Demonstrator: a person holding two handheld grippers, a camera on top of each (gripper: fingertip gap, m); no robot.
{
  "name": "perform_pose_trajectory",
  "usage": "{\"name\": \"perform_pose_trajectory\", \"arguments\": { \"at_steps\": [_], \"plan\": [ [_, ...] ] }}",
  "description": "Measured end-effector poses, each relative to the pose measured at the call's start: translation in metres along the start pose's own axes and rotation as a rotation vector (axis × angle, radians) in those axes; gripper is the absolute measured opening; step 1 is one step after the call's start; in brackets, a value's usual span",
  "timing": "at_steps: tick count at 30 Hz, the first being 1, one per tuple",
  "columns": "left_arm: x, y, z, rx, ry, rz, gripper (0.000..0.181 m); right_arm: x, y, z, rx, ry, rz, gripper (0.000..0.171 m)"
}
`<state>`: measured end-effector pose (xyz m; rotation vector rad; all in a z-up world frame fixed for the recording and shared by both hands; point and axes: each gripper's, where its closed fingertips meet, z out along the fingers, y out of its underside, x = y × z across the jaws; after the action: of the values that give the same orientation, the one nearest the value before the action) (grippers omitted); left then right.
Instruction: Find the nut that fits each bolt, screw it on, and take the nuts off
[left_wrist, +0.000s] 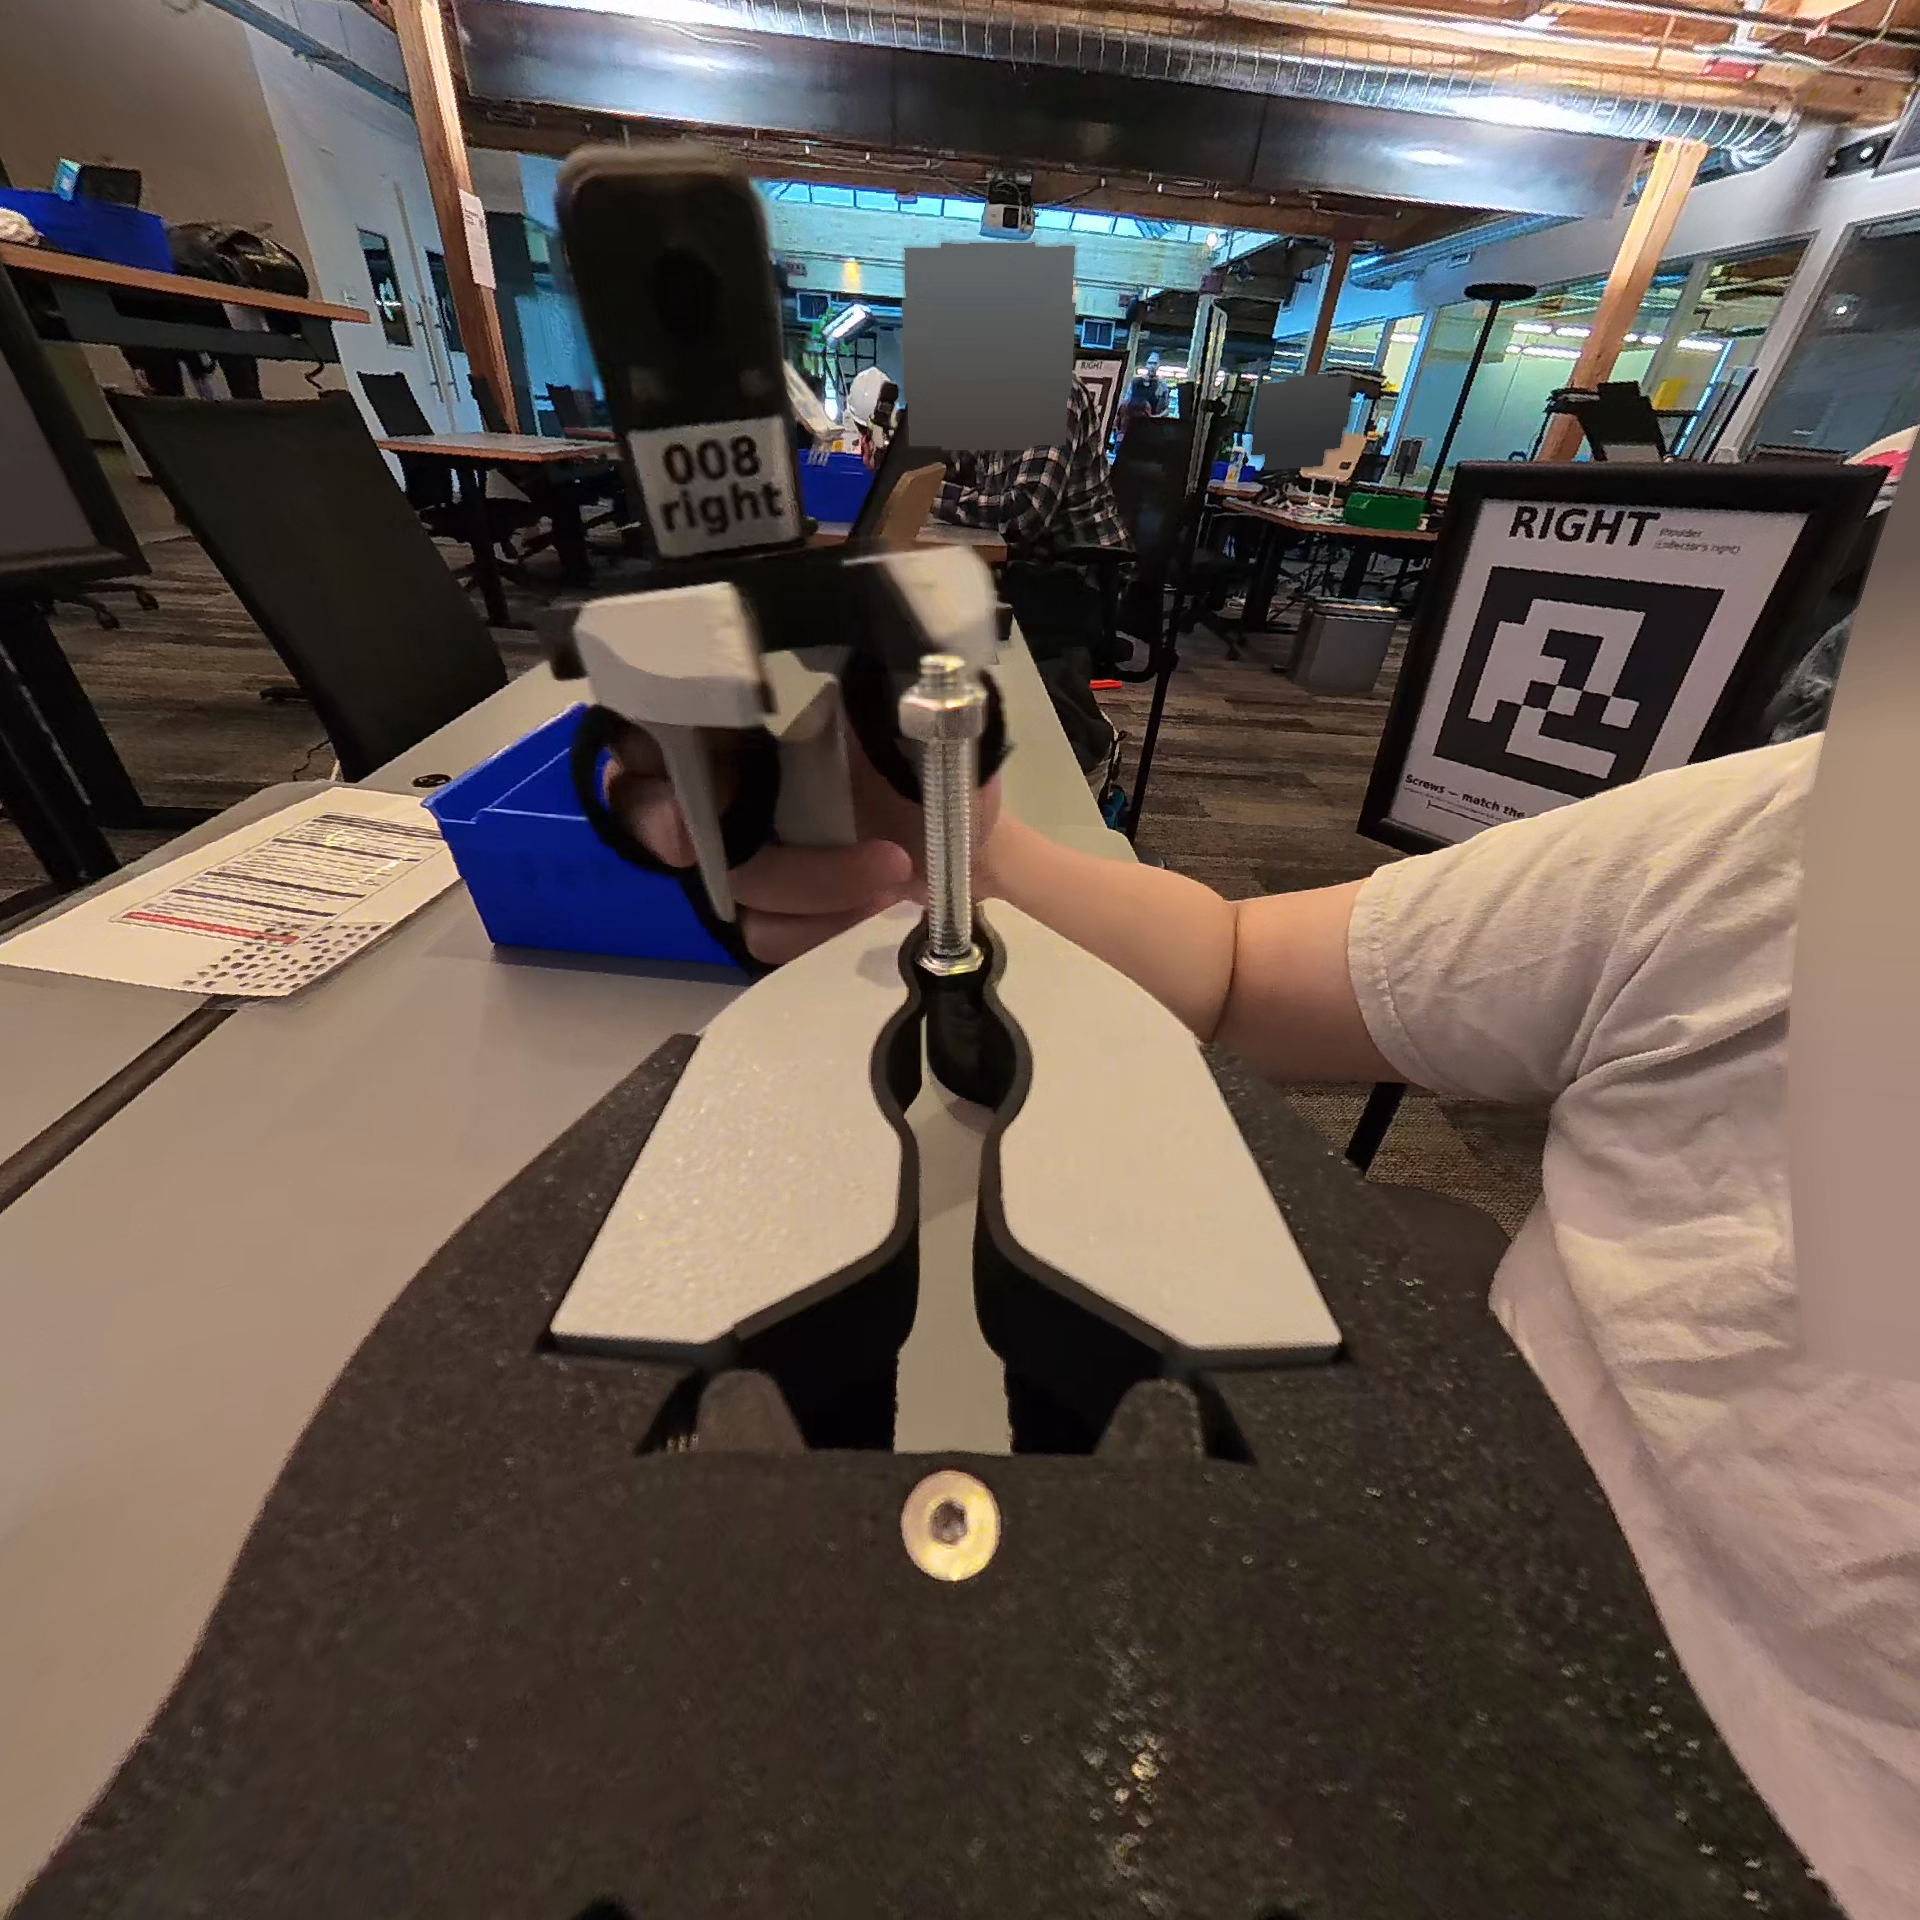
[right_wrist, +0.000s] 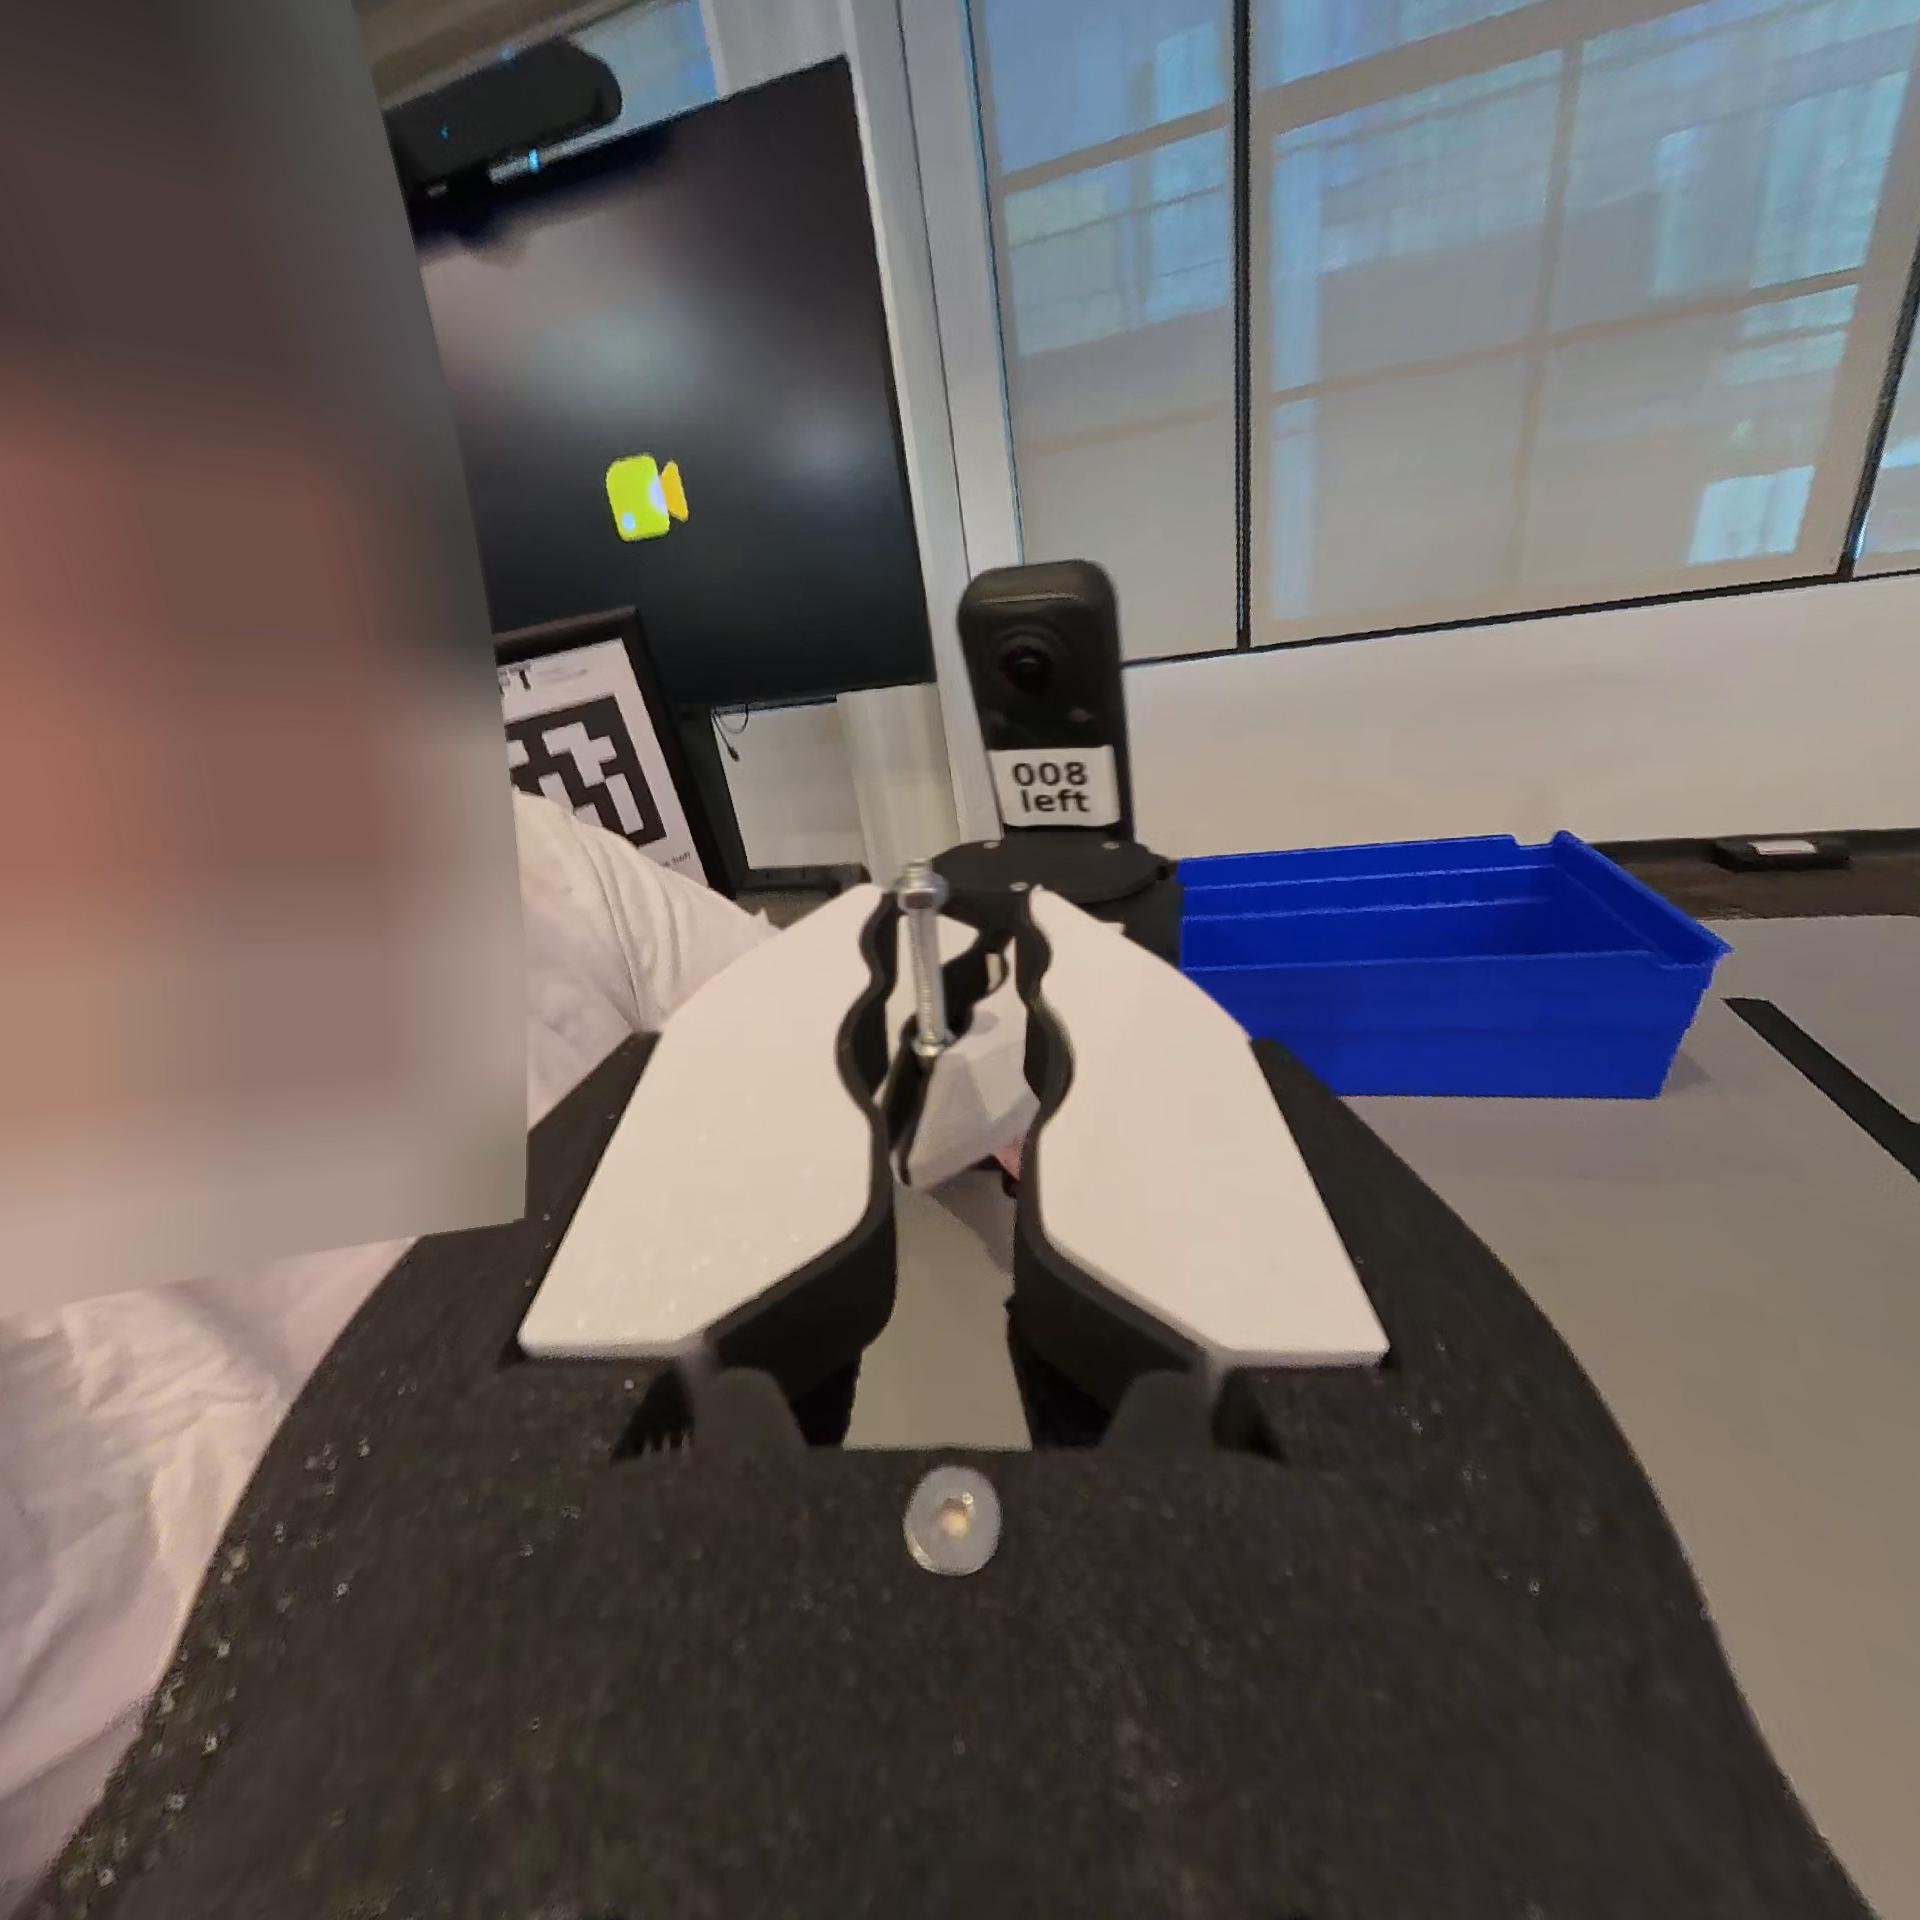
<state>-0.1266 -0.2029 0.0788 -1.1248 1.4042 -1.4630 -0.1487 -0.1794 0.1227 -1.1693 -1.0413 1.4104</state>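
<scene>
Left wrist view showed my left hand-held gripper (left_wrist: 951, 971) clamped narrow on the head end of a bolt (left_wrist: 948, 831), which stood upright above the grey desk (left_wrist: 260, 1195). A nut (left_wrist: 942, 715) sat near the bolt's top. Just behind it hung the right hand-held gripper (left_wrist: 940, 717); I could not tell there whether it gripped the nut. In the right wrist view that gripper's tips (right_wrist: 951, 914) stood narrow, close beside the nut (right_wrist: 918, 882), contact unclear. A blue bin (left_wrist: 540, 831) lay on the desk, far left, beside a printed sheet (left_wrist: 270, 883).
</scene>
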Motion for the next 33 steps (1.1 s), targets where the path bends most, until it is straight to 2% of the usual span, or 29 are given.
{"name": "perform_pose_trajectory", "arguments": {
  "at_steps": [4, 9, 13, 15, 21, 27, 33],
  "plan": [
    [0.001, 0.002, 0.002, -0.005, 0.008, -0.003, 0.004, -0.003, 0.008, 0.013, -0.054, 0.026, -0.05, 0.021],
    [0.002, 0.0, 0.001, -0.001, 0.002, 0.005, 0.004, 0.012, 0.003, -0.006, -0.004, 0.05, 0.01, 0.017],
    [0.001, 0.0, 0.001, -0.002, 0.004, 0.0, 0.004, -0.01, 0.003, 0.009, -0.034, -0.015, -0.041, 0.024],
    [0.001, 0.002, 0.002, -0.004, 0.008, -0.005, 0.004, -0.01, 0.007, 0.015, -0.062, 0.008, -0.059, 0.024],
    [0.003, 0.0, 0.001, -0.001, 0.003, 0.007, 0.004, 0.007, -0.002, -0.005, 0.006, 0.043, -0.003, 0.018],
    [0.003, 0.002, 0.002, -0.007, 0.012, 0.001, 0.004, -0.01, 0.004, 0.012, -0.053, 0.011, -0.055, 0.024],
    [0.004, 0.0, 0.002, -0.003, 0.008, 0.007, 0.004, 0.007, -0.002, -0.005, 0.001, 0.053, -0.01, 0.017]
  ]
}}
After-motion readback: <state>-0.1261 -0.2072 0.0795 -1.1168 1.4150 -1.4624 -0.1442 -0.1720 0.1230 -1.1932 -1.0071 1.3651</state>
